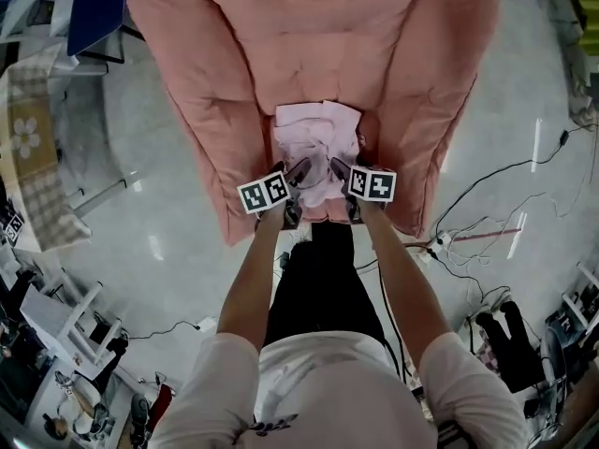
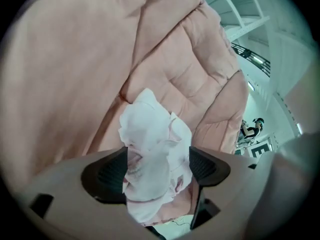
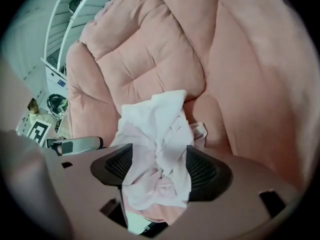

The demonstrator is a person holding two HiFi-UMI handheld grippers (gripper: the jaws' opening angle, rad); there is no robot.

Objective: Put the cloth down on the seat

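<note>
Pale pink cloth [image 1: 316,143] lies crumpled on the seat [image 1: 371,131] of a pink padded armchair [image 1: 309,36], with its near part bunched between the jaws of both tools. The left hand-held gripper [image 2: 157,168] and the right hand-held gripper [image 3: 159,171] are spread wide around the fabric, side by side at the seat's front.

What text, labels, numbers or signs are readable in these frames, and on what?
"E": one large dark letter on a white sign in the left gripper view's background; anything beside it is cut off.
Marker cubes: black-and-white square patterns only, no letters.
Nothing else is readable.
</note>
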